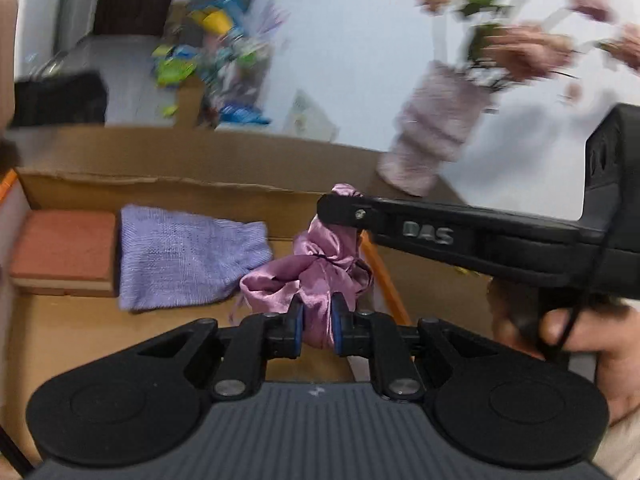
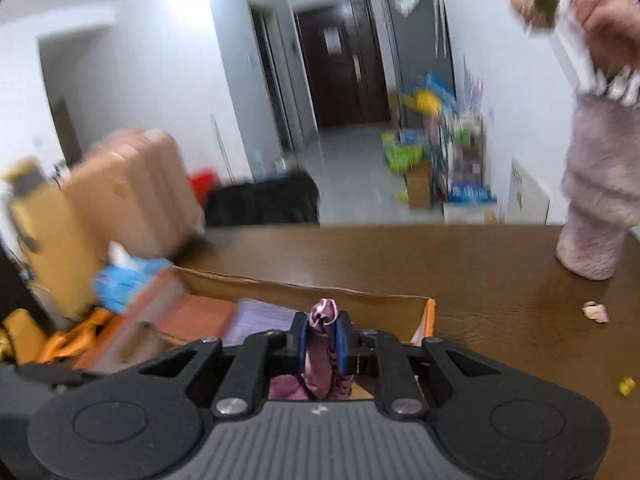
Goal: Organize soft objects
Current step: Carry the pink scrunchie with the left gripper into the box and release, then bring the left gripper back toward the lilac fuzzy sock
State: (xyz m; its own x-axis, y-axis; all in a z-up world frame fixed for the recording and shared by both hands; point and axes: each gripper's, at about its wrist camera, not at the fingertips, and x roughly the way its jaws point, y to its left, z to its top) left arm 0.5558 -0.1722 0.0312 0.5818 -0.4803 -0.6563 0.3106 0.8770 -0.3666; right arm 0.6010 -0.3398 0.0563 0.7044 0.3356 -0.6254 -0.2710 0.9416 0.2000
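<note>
A shiny pink satin cloth (image 1: 316, 276) is bunched up and held by both grippers above an open cardboard box (image 1: 224, 196). My left gripper (image 1: 317, 322) is shut on its lower end. My right gripper (image 2: 323, 340) is shut on its upper end (image 2: 324, 312); in the left wrist view that gripper's black finger (image 1: 344, 210) pinches the top of the cloth. Inside the box lie a lilac knitted cloth (image 1: 184, 256) and a terracotta folded cloth (image 1: 64, 248), also seen from the right wrist as the lilac cloth (image 2: 260, 320) and the terracotta cloth (image 2: 196, 316).
The box (image 2: 360, 300) sits on a brown wooden table (image 2: 480, 280). A fuzzy pink vase with flowers (image 2: 596, 208) stands at the table's far right. A pink scrap (image 2: 596, 312) and a yellow scrap (image 2: 626, 386) lie on the table. A hand (image 1: 592, 340) holds the right gripper.
</note>
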